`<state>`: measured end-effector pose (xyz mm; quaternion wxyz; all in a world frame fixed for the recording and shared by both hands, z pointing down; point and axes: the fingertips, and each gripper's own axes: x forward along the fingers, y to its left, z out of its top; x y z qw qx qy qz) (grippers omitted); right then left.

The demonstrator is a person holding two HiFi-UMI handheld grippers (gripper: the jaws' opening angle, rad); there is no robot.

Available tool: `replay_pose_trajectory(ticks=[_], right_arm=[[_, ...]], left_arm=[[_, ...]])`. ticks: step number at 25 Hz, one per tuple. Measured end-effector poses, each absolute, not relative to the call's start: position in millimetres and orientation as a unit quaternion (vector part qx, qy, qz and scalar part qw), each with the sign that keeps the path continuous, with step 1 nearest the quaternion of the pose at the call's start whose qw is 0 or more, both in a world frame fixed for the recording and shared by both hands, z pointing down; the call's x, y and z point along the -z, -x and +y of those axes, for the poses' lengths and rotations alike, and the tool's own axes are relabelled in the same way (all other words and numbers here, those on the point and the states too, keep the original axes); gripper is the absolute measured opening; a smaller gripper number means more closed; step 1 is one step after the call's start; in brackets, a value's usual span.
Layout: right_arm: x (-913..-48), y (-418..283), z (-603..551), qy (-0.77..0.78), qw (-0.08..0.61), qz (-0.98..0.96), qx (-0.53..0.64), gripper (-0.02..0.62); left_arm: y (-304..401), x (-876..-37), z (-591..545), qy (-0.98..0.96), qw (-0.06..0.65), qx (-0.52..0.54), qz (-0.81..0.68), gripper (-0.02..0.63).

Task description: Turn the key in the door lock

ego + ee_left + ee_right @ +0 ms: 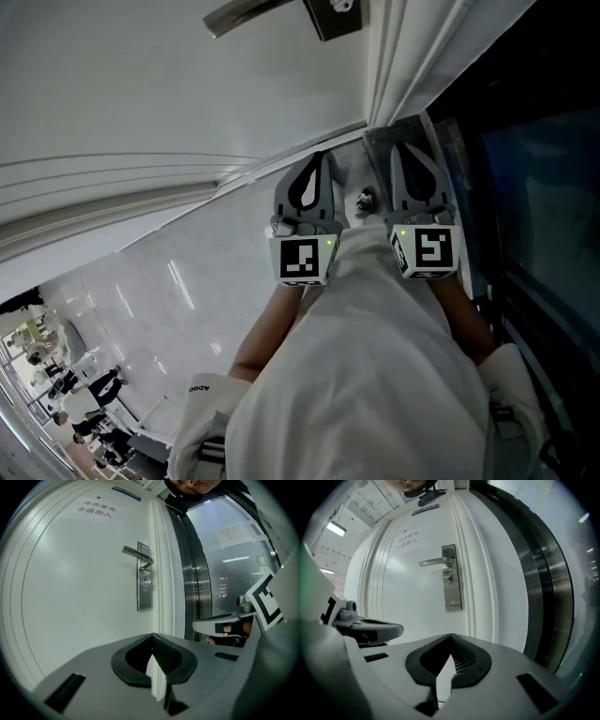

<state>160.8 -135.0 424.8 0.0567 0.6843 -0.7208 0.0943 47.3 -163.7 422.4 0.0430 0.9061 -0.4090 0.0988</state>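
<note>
A white door carries a steel lock plate (451, 584) with a lever handle (437, 561) that points left. Below the lever a small dark piece, perhaps the key (450, 578), sits at the keyhole; it is too small to be sure. The left gripper view shows the same plate (144, 583) and lever (135, 552). My left gripper (152, 635) and right gripper (450, 635) are held side by side, well short of the door. Both are shut with nothing between the jaws. From above the left gripper (321, 159) and the right gripper (397, 152) point the same way.
A steel frame (190, 573) and a glass partition with a paper notice (229, 531) stand right of the door. The door bears a printed sign (408, 539), with a door closer (429, 496) at its top. White sleeves (375, 375) fill the lower head view. Several people (80, 389) stand far off.
</note>
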Motion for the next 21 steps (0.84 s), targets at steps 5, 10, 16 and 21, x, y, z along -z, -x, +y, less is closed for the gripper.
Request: replay_pose_trajectory(ticks=[5, 10, 16, 21], right_arm=[[-430, -161, -131, -0.683, 0.059, -0.720, -0.112, 0.003], [-434, -163, -128, -0.694, 0.060, -0.708, -0.117, 0.003], [-430, -179, -117, -0.734, 0.067, -0.667, -0.113, 0.003], [-423, -175, -102, -0.756, 0.062, -0.640, -0.125, 0.003]], left_arm=[[-51, -426, -161, -0.908, 0.044, -0.107, -0.403, 0.006], [-61, -427, -164, -0.915, 0.046, -0.105, -0.386, 0.006], [-78, -428, -167, -0.933, 0.051, -0.093, -0.344, 0.006], [-77, -420, -165, -0.944, 0.055, -0.097, -0.312, 0.006]])
